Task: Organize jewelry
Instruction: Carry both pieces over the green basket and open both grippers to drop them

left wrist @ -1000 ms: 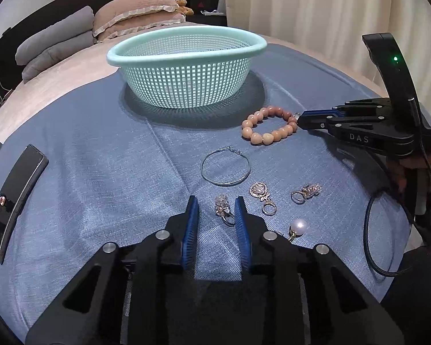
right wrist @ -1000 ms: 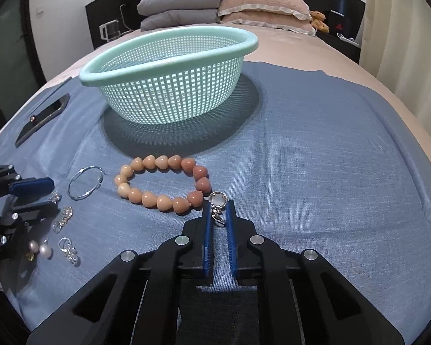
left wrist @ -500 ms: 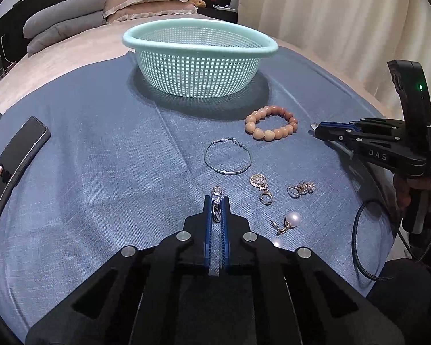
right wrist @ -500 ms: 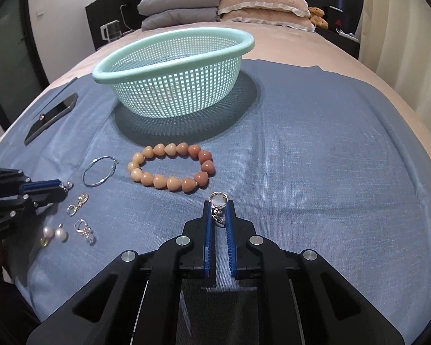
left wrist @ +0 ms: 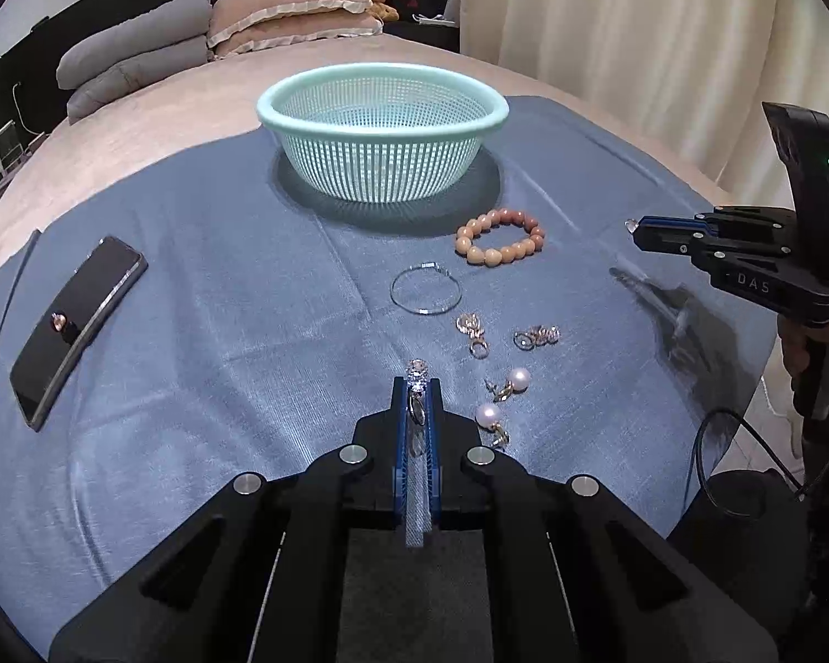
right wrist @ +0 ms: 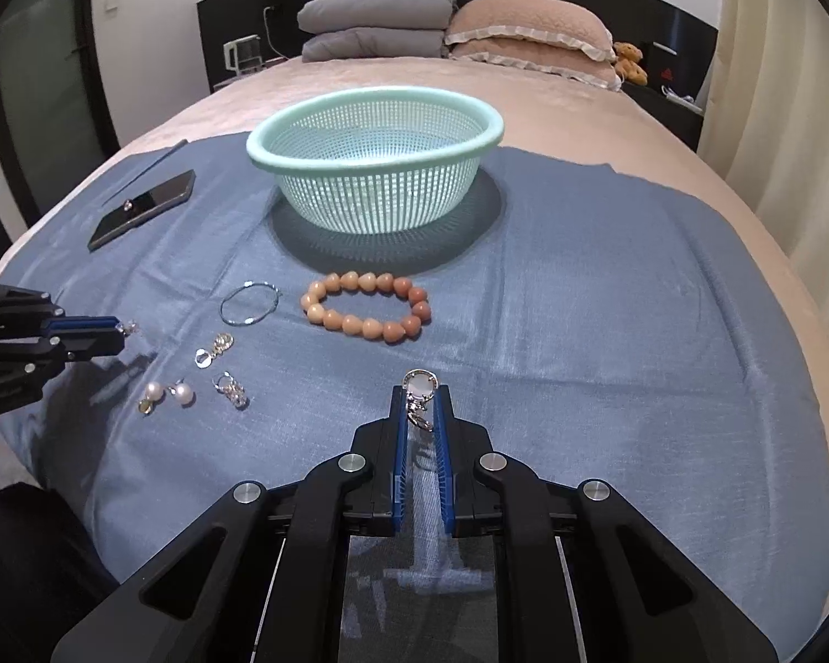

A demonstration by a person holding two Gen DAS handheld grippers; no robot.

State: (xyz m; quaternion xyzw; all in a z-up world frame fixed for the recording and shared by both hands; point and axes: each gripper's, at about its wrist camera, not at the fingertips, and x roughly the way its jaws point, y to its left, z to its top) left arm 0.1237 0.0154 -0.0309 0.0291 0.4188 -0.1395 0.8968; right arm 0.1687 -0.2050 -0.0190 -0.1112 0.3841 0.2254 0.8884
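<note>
both claws are clamping jewelry above the blue cloth (right wrist: 580,287) that is covering the bed. the left gripper (left wrist: 416,387) is pinching a sparkly crystal earring (left wrist: 416,374) between its blue pads, and the right gripper (right wrist: 421,395) is pinching a silver ring-topped earring (right wrist: 421,387) the same way; each piece is sticking out past the fingertips, clear of the cloth.

the mint basket (right wrist: 282,154) is sitting toward the cloth's far edge, and as far as its mesh is showing, nothing is lying inside it, so the sorting is looking barely begun. if the basket is where things belong, these two earrings are probably the first going in.

what is waiting on the cloth: a peach bead bracelet (right wrist: 366,305) just in front of the basket, a thin silver hoop (right wrist: 248,304) beside it, then, nearer the front-left corner, a gold-toned earring (right wrist: 214,349), a small crystal earring (right wrist: 231,388) and two pearl earrings (right wrist: 168,393) lying close together.

a dark phone (left wrist: 77,320) with a tiny gold-toned thing on it is resting by the cloth's left edge.
</note>
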